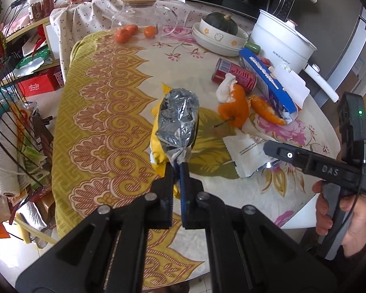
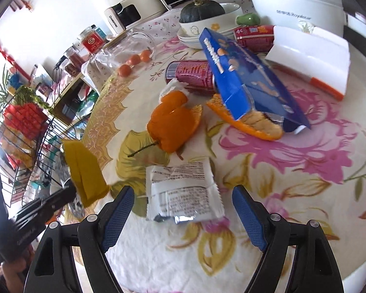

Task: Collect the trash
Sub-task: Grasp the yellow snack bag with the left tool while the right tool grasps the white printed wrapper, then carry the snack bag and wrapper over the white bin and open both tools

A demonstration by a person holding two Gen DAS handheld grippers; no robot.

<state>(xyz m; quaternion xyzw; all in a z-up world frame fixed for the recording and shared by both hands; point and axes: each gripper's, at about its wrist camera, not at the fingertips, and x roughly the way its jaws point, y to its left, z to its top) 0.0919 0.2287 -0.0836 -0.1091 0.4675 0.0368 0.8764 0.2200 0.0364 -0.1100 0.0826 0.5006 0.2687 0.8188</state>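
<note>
So the yellow snack bag [image 1: 175,127] is pinched by one crumpled corner in the left gripper [image 1: 177,168], jaws pressed together on it, and it's lifted clear of the floral tablecloth [image 1: 105,112], foil inside facing the camera. The right gripper [image 2: 183,210] hovers with its 2 fingers spread wide on either side of a white wrapper [image 2: 183,190] lying flat on the cloth, not touching it as far as I can tell. Just beyond that wrapper sits an orange peel [image 2: 170,124], then a second peel [image 2: 253,124] tucked under the torn end of a blue biscuit box [image 2: 244,80], with a red can [image 2: 190,73] on its side behind the box and a crumpled tissue [image 1: 225,88] next to the first peel. Biggest risk imo: the bag hangs from a thin pinch of foil, so a quick swing could let it slide out. And that wrapper is flat and slick, so the fingers could just skate over it or grab tablecloth instead. Can't see any bin or trash bag in either view, so no clue where this stuff goes. The right view is a bit smeary, and the wrapper's near edge is partly cut off by the fingers.
</note>
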